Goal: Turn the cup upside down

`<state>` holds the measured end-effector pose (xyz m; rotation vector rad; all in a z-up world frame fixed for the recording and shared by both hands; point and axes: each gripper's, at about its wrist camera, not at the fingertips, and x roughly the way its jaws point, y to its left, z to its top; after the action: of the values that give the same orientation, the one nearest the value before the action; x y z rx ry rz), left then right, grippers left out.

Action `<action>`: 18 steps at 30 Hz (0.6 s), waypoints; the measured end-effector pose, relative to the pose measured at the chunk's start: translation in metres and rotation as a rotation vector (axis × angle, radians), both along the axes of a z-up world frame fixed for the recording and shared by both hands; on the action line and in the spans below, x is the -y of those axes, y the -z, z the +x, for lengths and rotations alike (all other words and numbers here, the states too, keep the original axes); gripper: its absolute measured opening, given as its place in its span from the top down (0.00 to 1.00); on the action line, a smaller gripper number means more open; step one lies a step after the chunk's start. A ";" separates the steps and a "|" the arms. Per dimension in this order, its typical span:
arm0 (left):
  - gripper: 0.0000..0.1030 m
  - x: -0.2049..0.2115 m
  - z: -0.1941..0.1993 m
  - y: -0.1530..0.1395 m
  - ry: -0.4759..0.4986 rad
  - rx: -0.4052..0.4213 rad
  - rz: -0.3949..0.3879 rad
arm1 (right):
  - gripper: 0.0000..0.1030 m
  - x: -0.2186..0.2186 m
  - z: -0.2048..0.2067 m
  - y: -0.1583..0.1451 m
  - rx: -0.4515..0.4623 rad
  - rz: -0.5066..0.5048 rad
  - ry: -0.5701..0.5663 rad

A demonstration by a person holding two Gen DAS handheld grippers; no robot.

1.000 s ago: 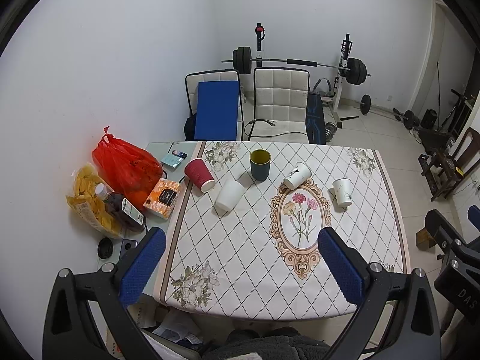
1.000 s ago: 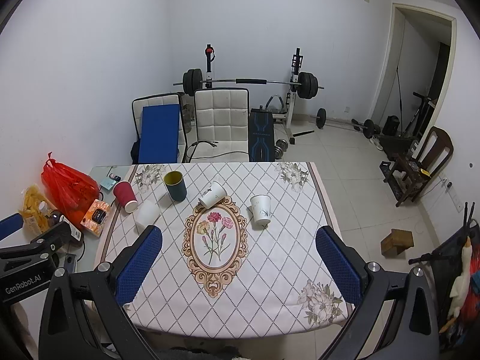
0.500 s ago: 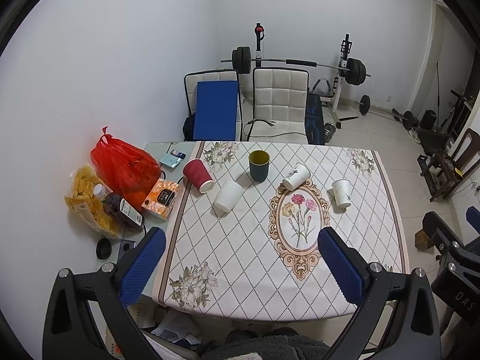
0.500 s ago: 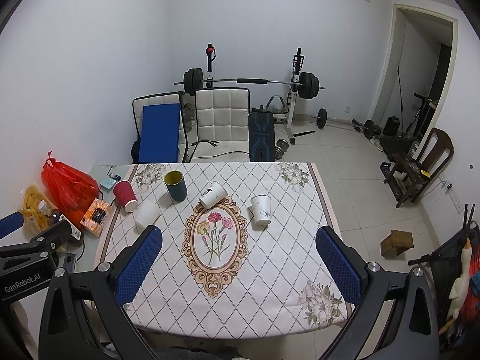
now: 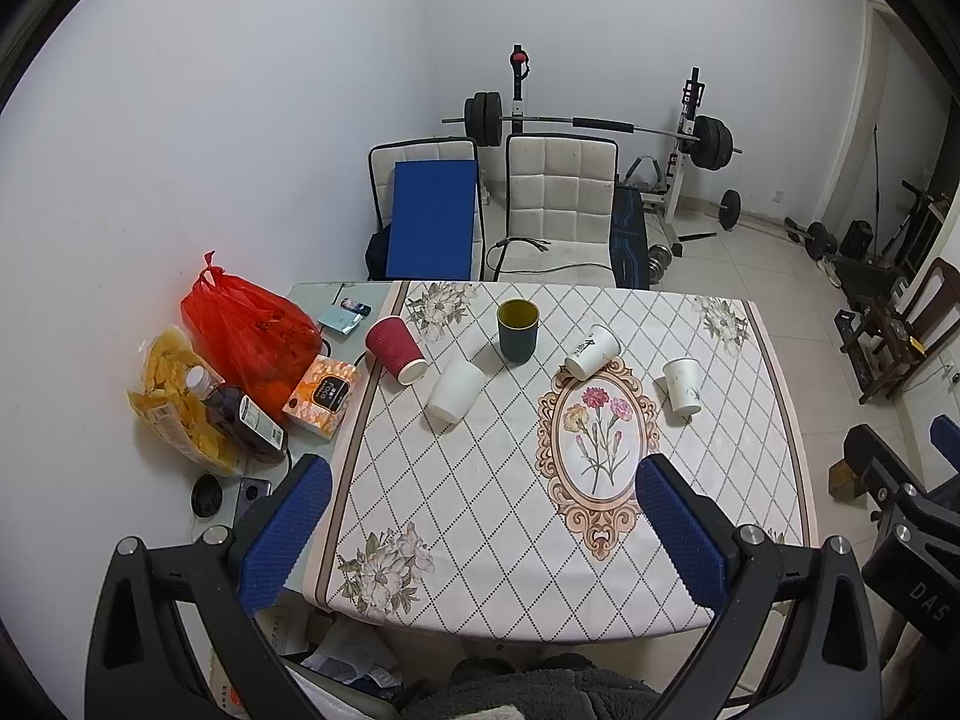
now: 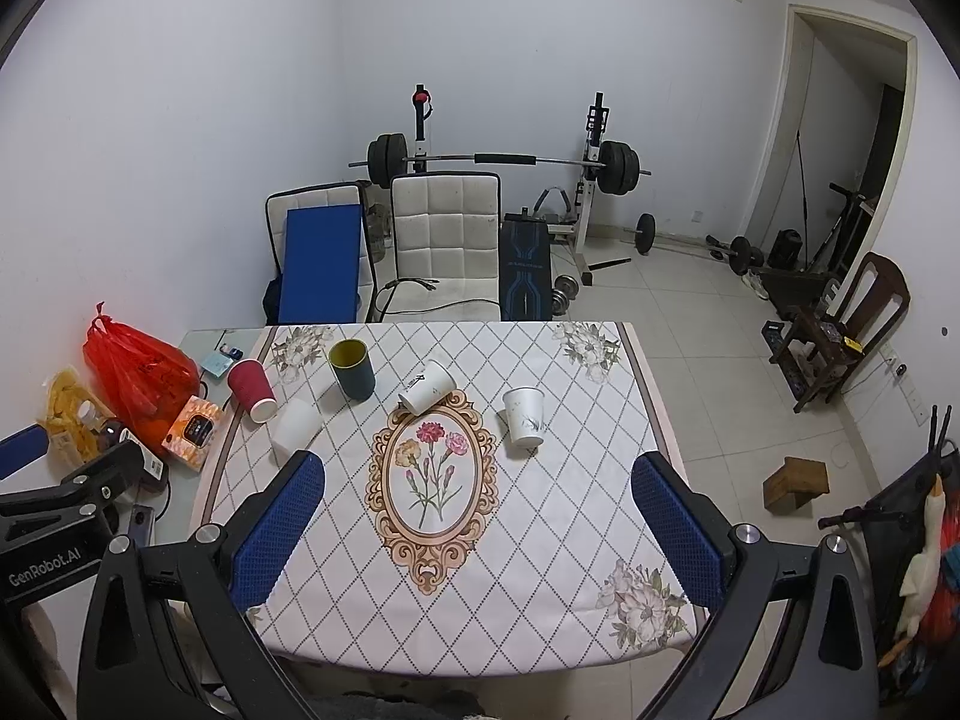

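Observation:
Several cups stand on the patterned tablecloth [image 5: 480, 480]. A dark green cup [image 5: 517, 330] [image 6: 353, 369] stands upright with its yellow inside showing. A red paper cup [image 5: 396, 350] [image 6: 252, 390] and a plain white cup [image 5: 456, 390] [image 6: 295, 427] stand upside down at the left. A printed white cup [image 5: 592, 351] [image 6: 427, 386] lies tilted on its side. Another white cup [image 5: 683, 386] [image 6: 524, 418] stands at the right. My left gripper [image 5: 480, 528] and right gripper [image 6: 477, 525] are open and empty, high above the table's near edge.
A red bag [image 5: 249, 327], a snack bag [image 5: 168, 396], a bottle [image 5: 240, 417] and an orange box [image 5: 322, 390] crowd the table's left side. Two chairs [image 5: 561, 204] stand behind the table, with a barbell rack [image 5: 600, 126] beyond. A wooden block [image 6: 795, 480] lies on the floor.
Both grippers have drifted very slightly; the table sits a touch higher in the left wrist view. The cups have not moved.

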<state>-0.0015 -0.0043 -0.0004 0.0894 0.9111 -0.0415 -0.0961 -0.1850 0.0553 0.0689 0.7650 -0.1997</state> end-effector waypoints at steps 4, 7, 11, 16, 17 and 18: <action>0.00 0.001 0.000 -0.001 0.000 0.003 -0.001 | 0.00 0.000 0.000 0.000 0.001 0.000 0.000; 0.00 0.002 -0.001 -0.001 0.002 0.003 -0.002 | 0.00 0.000 0.001 -0.001 -0.001 0.001 -0.001; 0.00 0.002 0.000 -0.001 -0.001 0.003 -0.004 | 0.00 0.000 0.001 0.000 -0.001 0.004 -0.002; 0.00 0.002 -0.001 -0.002 -0.001 0.004 -0.004 | 0.00 -0.003 0.000 0.001 0.004 0.005 -0.003; 0.00 0.002 0.000 -0.002 -0.001 0.004 -0.004 | 0.00 -0.004 0.000 0.001 0.004 0.003 -0.004; 0.00 0.002 0.000 -0.002 -0.002 0.004 -0.004 | 0.00 -0.003 0.000 0.001 0.005 0.005 -0.004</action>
<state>-0.0017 -0.0062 0.0013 0.0849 0.9072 -0.0415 -0.0957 -0.1818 0.0546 0.0725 0.7610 -0.1936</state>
